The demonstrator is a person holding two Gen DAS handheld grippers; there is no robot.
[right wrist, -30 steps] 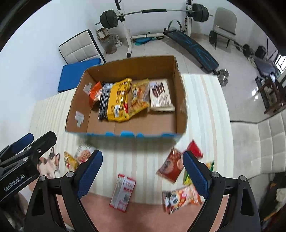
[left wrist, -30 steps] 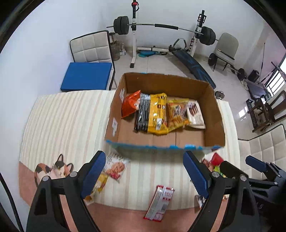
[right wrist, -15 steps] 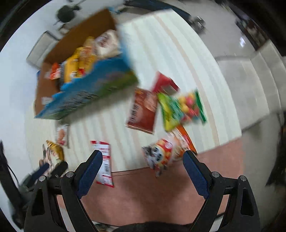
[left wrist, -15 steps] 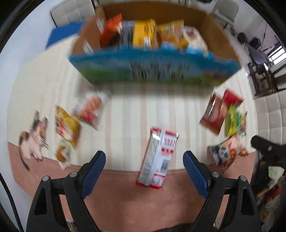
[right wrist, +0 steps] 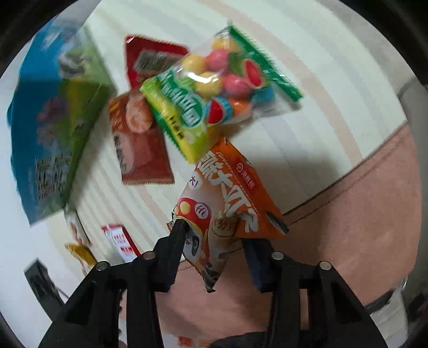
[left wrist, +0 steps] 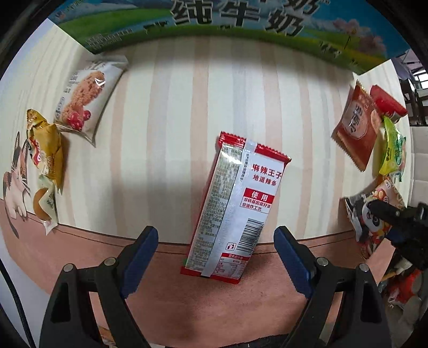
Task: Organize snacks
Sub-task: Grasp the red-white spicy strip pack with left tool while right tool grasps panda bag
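— How are the tongs seen?
— The right tongs, just closed, are clamped on a crinkly orange packet. The left tongs are held wide, straddling a glossy flat red-and-white packet on the striped cloth.

**Cut off, covered or blurred**

In the left wrist view the box runs off the top edge; only its printed front wall shows, and its inside is hidden. At the right edge the panda pack is partly covered by the black right gripper, whose fingertips cannot be made out there. The green pack overlaps the red pack behind it.

In the right wrist view the box at left is smeared by motion blur, its print unreadable. The candy pack covers parts of two red packs. Small packs at lower left are too blurred to identify.
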